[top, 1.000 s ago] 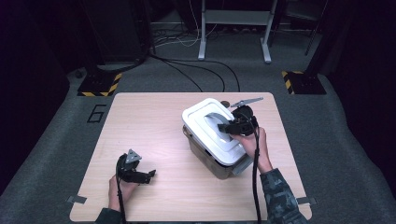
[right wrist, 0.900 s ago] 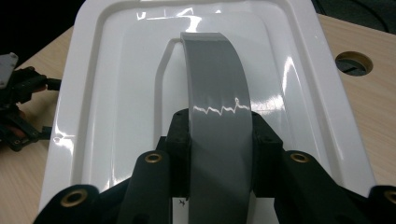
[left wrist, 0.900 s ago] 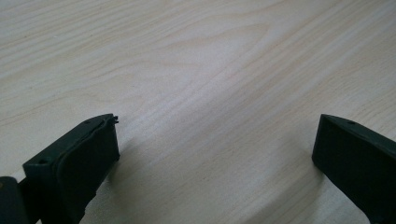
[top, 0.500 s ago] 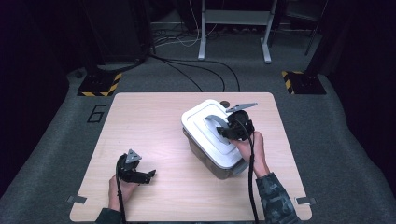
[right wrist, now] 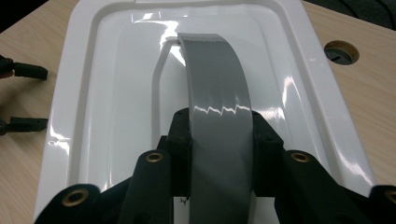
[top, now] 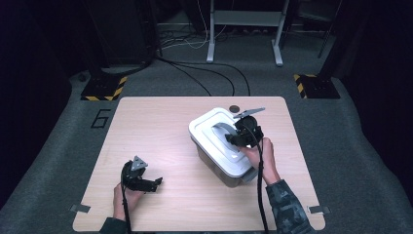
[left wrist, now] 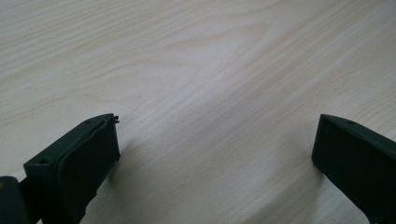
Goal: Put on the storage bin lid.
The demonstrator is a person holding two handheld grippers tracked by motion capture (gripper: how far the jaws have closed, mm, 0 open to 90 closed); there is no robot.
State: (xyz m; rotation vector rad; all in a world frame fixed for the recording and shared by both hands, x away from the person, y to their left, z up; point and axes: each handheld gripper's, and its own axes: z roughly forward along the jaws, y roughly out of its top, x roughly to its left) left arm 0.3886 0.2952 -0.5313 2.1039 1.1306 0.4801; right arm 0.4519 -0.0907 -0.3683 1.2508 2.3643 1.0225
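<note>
I've got wide bare table (top: 160,126) around the white-lidded box (top: 216,127) sitting right of centre near the far edge, my right gripper (top: 242,138) clamped on its grey handle (right wrist: 218,93), my left gripper (top: 146,183) gaping empty near the front edge.
</note>
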